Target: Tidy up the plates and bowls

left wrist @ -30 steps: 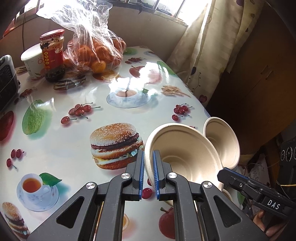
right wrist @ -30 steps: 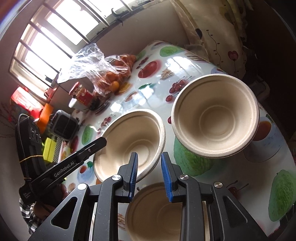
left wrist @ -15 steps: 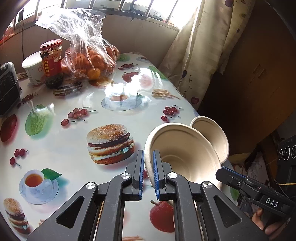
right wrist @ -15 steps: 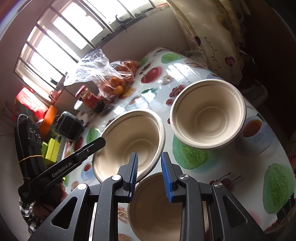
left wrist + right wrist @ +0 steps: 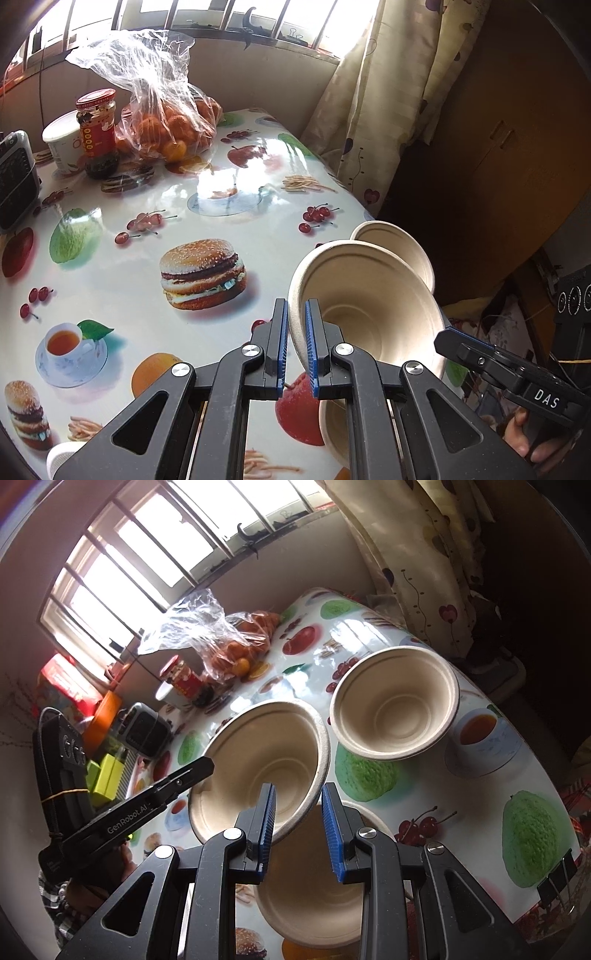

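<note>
Bowls (image 5: 393,705) look like moulded paper pulp, matt beige, faintly fibrous. Surface (image 5: 122,269) has a glossy printed plastic cover that throws window glare. Fingers (image 5: 309,343) are black matt plastic with ribbed blue pads and bright metal screws. Orange bag (image 5: 162,92) is thin, crinkled clear plastic. Jar (image 5: 96,133) is glass with a red lid. Curtain (image 5: 373,103) is soft printed cloth.
</note>
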